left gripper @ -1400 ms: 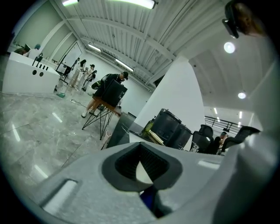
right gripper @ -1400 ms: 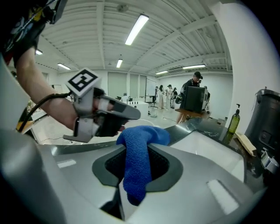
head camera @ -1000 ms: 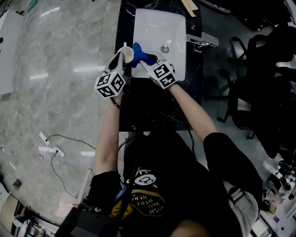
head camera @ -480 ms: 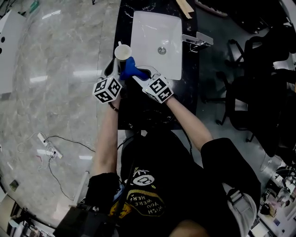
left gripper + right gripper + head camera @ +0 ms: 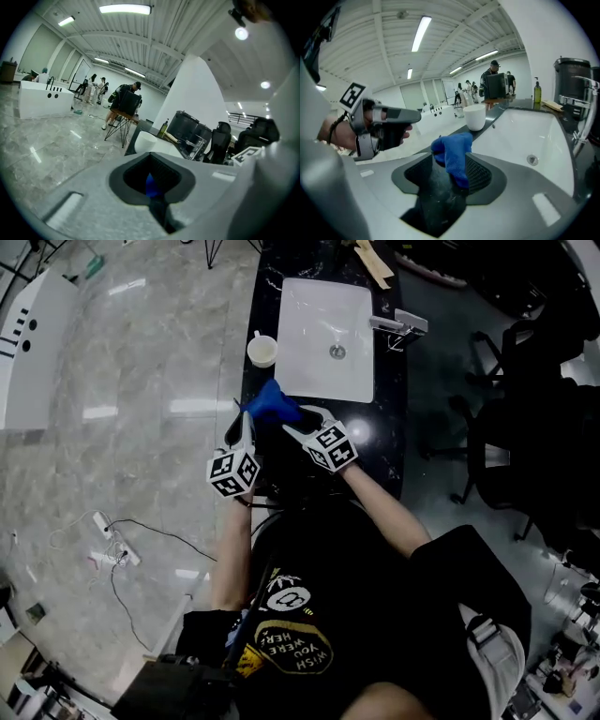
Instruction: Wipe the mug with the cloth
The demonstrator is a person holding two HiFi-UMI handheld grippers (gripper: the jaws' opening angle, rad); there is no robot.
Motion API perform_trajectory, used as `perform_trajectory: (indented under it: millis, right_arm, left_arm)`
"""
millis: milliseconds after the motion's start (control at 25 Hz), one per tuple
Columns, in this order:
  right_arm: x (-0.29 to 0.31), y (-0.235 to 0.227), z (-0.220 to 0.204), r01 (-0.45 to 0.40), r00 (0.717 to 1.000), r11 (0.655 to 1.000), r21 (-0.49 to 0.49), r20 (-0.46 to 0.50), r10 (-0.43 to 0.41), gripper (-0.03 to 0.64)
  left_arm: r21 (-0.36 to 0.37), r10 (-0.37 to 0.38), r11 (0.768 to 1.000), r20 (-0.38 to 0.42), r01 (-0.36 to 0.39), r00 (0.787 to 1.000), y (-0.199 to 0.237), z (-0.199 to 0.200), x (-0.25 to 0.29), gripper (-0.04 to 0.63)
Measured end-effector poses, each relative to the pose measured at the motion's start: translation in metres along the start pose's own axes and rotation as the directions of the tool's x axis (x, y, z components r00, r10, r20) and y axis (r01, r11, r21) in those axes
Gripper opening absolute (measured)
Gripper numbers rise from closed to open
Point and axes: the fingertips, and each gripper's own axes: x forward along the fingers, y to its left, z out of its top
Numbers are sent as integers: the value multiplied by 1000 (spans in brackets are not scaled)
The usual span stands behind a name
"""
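The white mug [image 5: 262,351] stands upright on the black counter [image 5: 384,442], left of the sink, and shows ahead in the left gripper view [image 5: 145,140] and the right gripper view [image 5: 476,116]. Nothing touches it. A blue cloth [image 5: 272,406] hangs between the jaws of my right gripper [image 5: 286,418]. Those jaws are opening, and the cloth [image 5: 452,152] leans on one pad with a dark gap on its other side. My left gripper [image 5: 242,423] sits just left of the cloth, jaws together and holding nothing; it shows as one closed dark bar [image 5: 389,124].
The white sink [image 5: 323,334] with its drain lies right of the mug, with a chrome faucet [image 5: 398,326] on its right rim. Black office chairs [image 5: 525,427] stand right of the counter. Polished floor with a power strip [image 5: 108,545] lies to the left.
A second ago my left gripper held the mug at the sink's edge with the cloth against it. The mug now stands alone on the counter, and both grippers have drawn back from it.
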Motion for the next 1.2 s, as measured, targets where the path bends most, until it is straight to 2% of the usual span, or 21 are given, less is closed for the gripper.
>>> perform_trajectory:
  millis: [80,160,200,320,480,600,960,1200]
  right_arm:
    - [-27,-1,18,30,994,999,34,104,-34,129]
    - [-50,-1,40,68,977,996,52,201,-78,25]
    - [-60,0,49,82,968,995,57,235,-93,3]
    - [-80,11,62,92,952,994,57,288,-105,3]
    - [-93,16,66,104,951,994,13,292,-103,2]
    - [-95,16,67,105,949,994,17,298,-105,2]
    - [-97,19,61,96,953,995,19,287,-97,2]
    - [-97,21,60,95,956,995,12,279,-94,2]
  left_arm:
    - [40,-15,999,-6,16,1000,-18,-2,-12,5]
    - [112,-28,993,-19,30,999,-39,-4,-22,4]
    - [157,-32,987,-31,36,999,-50,-7,-28,5]
    - [248,-31,968,-65,46,997,-75,-18,-44,5]
    - [281,-38,958,-37,46,999,-84,-5,-43,5]
    - [278,-26,960,1,25,1000,-83,8,-44,5]
    - [257,5,966,-6,-3,1000,-76,0,-52,5]
    - [256,-1,967,-8,3,1000,-78,0,-52,5]
